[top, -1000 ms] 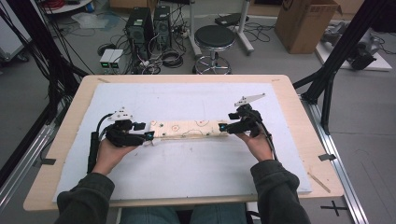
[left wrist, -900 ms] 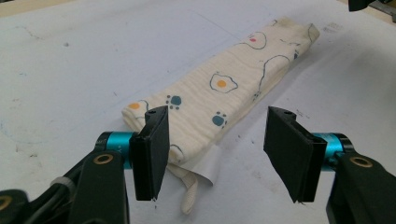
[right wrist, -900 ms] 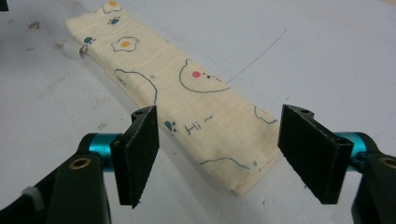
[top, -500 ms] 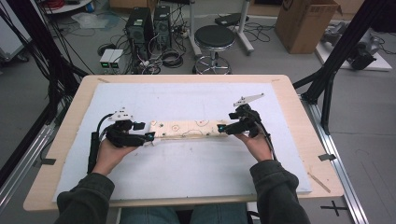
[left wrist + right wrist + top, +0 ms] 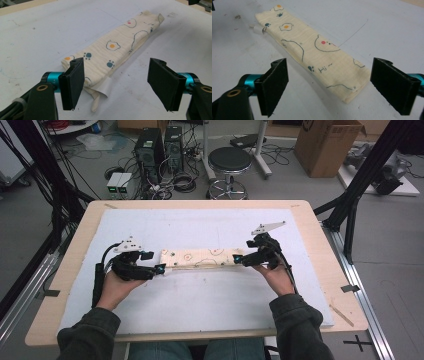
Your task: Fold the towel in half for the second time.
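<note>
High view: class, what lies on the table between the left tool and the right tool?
In the high view, the folded printed cloth stretches between the left tool and the right tool, flat on the white mat.

Even overhead light washes my white table cover (image 5: 200,300), shadows soft; my near jaws blur slightly, no glare.

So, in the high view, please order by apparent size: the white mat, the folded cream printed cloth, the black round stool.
1. White mat, clearly the largest.
2. Folded cream printed cloth.
3. Black round stool. It looks close to the cloth and stands farther from the camera, so this order is unsure.
</note>
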{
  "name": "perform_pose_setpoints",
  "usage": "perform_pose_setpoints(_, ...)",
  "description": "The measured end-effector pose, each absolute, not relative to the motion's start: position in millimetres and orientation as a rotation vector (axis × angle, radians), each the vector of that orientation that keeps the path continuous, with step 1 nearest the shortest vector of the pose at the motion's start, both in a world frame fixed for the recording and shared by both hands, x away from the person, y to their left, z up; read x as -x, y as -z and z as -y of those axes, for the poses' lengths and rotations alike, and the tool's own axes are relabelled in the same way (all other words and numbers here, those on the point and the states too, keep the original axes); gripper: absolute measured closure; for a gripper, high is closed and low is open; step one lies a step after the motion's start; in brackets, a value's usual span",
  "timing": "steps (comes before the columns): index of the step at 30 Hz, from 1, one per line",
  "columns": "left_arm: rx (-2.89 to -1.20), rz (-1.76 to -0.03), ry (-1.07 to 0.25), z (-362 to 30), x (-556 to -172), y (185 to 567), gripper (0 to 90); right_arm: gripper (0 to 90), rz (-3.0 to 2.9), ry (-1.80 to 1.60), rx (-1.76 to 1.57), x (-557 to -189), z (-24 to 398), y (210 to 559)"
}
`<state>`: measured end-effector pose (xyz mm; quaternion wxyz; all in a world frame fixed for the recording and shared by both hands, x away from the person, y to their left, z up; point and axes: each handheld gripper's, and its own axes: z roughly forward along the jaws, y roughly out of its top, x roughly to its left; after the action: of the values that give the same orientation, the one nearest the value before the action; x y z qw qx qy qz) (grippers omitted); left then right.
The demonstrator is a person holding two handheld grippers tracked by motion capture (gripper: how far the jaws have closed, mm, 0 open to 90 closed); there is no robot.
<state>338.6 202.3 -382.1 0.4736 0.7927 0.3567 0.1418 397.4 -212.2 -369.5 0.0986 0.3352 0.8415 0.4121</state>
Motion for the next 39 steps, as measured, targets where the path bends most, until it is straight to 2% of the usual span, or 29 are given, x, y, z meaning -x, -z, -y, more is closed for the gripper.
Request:
perform_pose_setpoints(20, -1.902, -0.877, -0.379, -220, -319, 372, 27.6, 12.5, -2.451, -1.262, -0.965, -380, 224, 358)
perform_pose_setpoints(39, -1.886, -0.898, -0.410, -235, -302, 376, 26.8, 12.5, -2.418, -1.282, -1.006, -363, 248, 373)
